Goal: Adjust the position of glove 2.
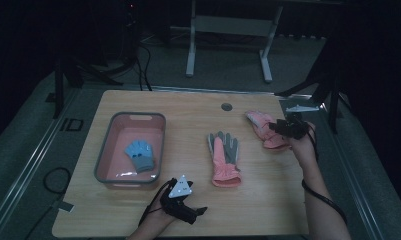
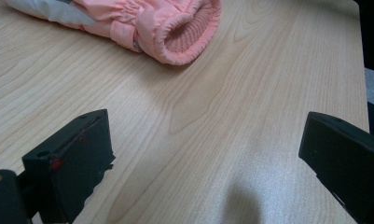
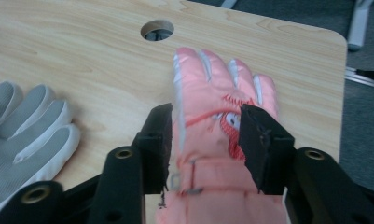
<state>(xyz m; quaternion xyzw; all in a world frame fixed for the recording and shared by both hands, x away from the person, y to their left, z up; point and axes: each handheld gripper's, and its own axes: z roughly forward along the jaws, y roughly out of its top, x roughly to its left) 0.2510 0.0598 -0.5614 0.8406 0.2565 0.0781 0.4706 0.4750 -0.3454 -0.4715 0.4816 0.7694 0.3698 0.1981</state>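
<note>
Looking down from the high view, I see the whole wooden worktop (image 1: 188, 105): a grey-rimmed pink tray (image 1: 104, 160) at the left with a small blue glove (image 1: 140, 155) lying in it, a pink glove with a grey palm (image 1: 224, 157) flat in the middle, and a second pink glove (image 1: 263, 129) near the far right edge, where my right gripper (image 1: 283, 127) sits over its cuff end. My left gripper (image 1: 185, 210) rests low at the near edge, well apart from the tray and the gloves. The right gripper view gives what the high view cannot: the second pink glove lies back-up with white seams and a red stitched mark, its fingertips pointing toward the round cable hole (image 3: 157, 29), and my right fingers (image 3: 159, 140) stand about half open on either side of its wrist. The left one is at the glove's edge, the right one just over its fabric; whether they press it I cannot tell. The grey palm of the middle glove (image 3: 28, 121) shows at the left there. The left gripper view shows my left fingers (image 2: 72, 163) spread wide over bare wood, holding nothing, with the ribbed cuff of the middle glove (image 2: 180, 32) ahead of them, near but not touching.
</note>
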